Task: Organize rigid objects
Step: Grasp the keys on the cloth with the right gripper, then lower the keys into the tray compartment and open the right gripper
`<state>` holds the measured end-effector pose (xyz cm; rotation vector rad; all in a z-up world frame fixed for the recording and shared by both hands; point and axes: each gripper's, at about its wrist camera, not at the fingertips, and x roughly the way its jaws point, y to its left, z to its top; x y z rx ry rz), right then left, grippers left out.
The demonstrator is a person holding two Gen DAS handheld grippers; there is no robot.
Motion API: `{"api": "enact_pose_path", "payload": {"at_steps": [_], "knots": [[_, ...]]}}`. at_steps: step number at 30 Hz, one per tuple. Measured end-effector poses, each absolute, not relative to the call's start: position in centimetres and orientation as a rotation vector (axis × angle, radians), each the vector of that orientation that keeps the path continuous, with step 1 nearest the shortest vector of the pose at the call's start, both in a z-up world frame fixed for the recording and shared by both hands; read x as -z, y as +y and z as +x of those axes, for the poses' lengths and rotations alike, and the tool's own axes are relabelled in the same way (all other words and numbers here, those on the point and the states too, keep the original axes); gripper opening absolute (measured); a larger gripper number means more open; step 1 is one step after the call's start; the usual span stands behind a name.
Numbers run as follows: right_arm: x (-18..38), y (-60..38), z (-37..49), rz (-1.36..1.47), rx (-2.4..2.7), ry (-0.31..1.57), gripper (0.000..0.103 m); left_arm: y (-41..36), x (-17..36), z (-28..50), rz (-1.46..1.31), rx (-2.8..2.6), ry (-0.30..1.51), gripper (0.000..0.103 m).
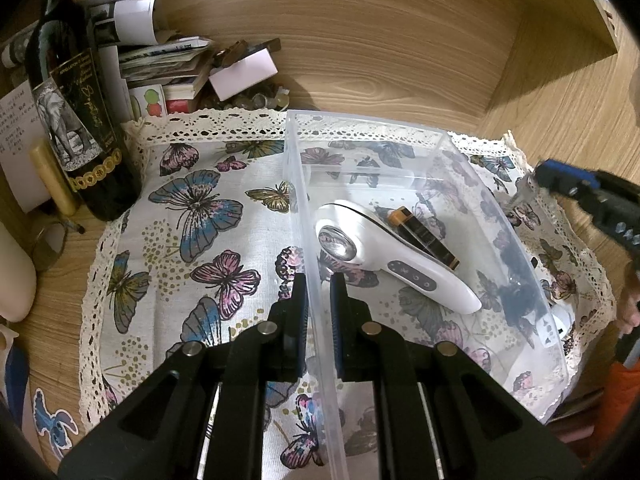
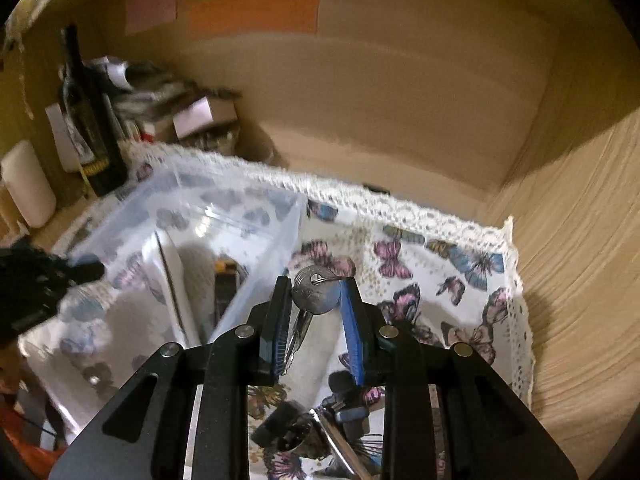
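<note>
A clear plastic bin sits on a butterfly cloth. Inside it lie a white handheld device and a black battery with an orange end. My left gripper is shut on the bin's left wall. My right gripper is shut on a silver key, held above the cloth just right of the bin; more keys and a fob hang below. The right gripper also shows at the right edge of the left wrist view.
A dark wine bottle stands at the cloth's left edge. Papers, small boxes and clutter pile up behind it. Wooden shelf walls close in the back and right. A white cylinder stands at the left.
</note>
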<state>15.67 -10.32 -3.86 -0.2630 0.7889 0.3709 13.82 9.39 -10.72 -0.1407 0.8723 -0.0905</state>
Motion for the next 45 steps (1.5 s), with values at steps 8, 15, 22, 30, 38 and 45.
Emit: {"api": "enact_pose_path", "payload": {"at_steps": [8,15,22,30,38,45], "knots": [[1.3,-9.0,14.1,-0.264,-0.419,0.703,0.023,9.4,10.8,13.9,-0.150,0.090,0.872,0.010],[0.2,-7.6,13.4,-0.245,-0.477,0.671,0.023,9.6,10.7,14.0,-0.157,0.094,0.874,0.010],[0.2,-5.4,13.3,-0.270,-0.542,0.665,0.023,9.6,10.6,14.0,-0.155,0.091,0.866,0.010],[3.1,-3.0,14.7,-0.321,-0.581,0.752,0.023,9.6,10.5,13.9,-0.163,0.092,0.858,0.010],[6.7,-2.1,16.5,-0.355,-0.581,0.872,0.023,9.6,10.5,13.9,-0.162,0.095,0.856,0.010],[8.1,-2.1,17.6,-0.347,-0.567,0.939,0.023,9.6,10.5,13.9,-0.163,0.095,0.856,0.010]]}}
